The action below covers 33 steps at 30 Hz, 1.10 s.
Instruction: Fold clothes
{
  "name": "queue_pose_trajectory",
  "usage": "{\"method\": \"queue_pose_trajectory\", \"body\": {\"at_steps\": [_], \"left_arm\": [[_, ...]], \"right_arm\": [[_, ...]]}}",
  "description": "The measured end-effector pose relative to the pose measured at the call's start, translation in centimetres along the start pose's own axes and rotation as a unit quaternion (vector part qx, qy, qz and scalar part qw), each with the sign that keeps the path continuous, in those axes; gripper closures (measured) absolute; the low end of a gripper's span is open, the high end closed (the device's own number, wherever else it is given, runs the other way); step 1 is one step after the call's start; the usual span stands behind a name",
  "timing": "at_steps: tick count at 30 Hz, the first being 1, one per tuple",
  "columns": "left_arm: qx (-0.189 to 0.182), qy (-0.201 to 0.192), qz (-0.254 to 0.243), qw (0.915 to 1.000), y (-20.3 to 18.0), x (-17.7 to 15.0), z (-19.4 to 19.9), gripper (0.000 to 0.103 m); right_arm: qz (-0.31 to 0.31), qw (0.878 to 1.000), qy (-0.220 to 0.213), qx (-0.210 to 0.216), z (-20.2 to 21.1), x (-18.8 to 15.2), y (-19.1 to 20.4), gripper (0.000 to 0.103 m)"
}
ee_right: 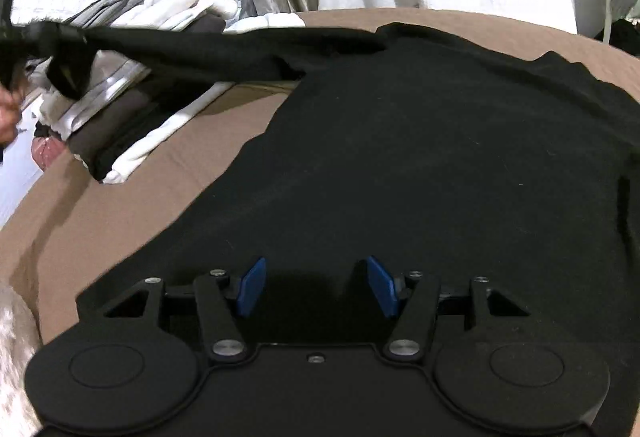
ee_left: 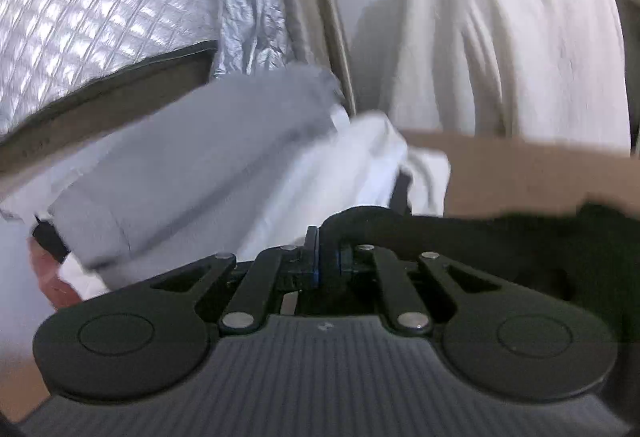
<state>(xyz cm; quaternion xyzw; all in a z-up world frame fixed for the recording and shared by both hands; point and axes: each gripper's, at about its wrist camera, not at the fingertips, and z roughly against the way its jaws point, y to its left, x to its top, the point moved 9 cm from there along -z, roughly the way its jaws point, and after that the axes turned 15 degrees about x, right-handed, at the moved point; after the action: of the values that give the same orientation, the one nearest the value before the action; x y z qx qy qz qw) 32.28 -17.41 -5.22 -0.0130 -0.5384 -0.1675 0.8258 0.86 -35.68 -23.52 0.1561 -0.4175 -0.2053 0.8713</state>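
A black shirt (ee_right: pixel 420 141) lies spread on the brown work surface (ee_right: pixel 100 221), body flat and not yet folded. The left gripper (ee_left: pixel 326 253) has its blue pads pressed together on the black fabric and, in the right wrist view, holds one sleeve (ee_right: pixel 192 53) stretched out to the left, raised above the surface. The right gripper (ee_right: pixel 316 287) hovers over the shirt's lower body with its fingers spread and nothing between them. A stack of folded garments (ee_right: pixel 132 117) sits beside the shirt, so earlier items appear done. This shirt's sleeve fold is under way; the body folds remain.
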Motion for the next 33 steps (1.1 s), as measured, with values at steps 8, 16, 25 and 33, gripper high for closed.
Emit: {"method": "queue_pose_trajectory", "body": {"at_steps": [8, 16, 25, 33], "left_arm": [[0.035, -0.003, 0.042, 0.9985, 1.6, -3.3, -2.2, 0.097], [0.015, -0.038, 0.079, 0.9960, 3.1, -3.2, -2.4, 0.097], [-0.032, -0.018, 0.104, 0.9939, 4.0, -3.6, -2.7, 0.097], [-0.041, -0.021, 0.112, 0.9926, 4.2, -3.5, -2.6, 0.097]], "right_arm": [[0.024, 0.999, 0.028, -0.007, -2.6, -0.3, 0.9, 0.041], [-0.023, 0.999, 0.015, 0.017, -2.4, 1.4, 1.6, 0.041], [0.113, 0.980, 0.121, 0.108, -5.1, -3.9, 13.2, 0.033], [0.147, 0.982, 0.104, 0.062, -8.3, -4.9, 13.9, 0.079]]}}
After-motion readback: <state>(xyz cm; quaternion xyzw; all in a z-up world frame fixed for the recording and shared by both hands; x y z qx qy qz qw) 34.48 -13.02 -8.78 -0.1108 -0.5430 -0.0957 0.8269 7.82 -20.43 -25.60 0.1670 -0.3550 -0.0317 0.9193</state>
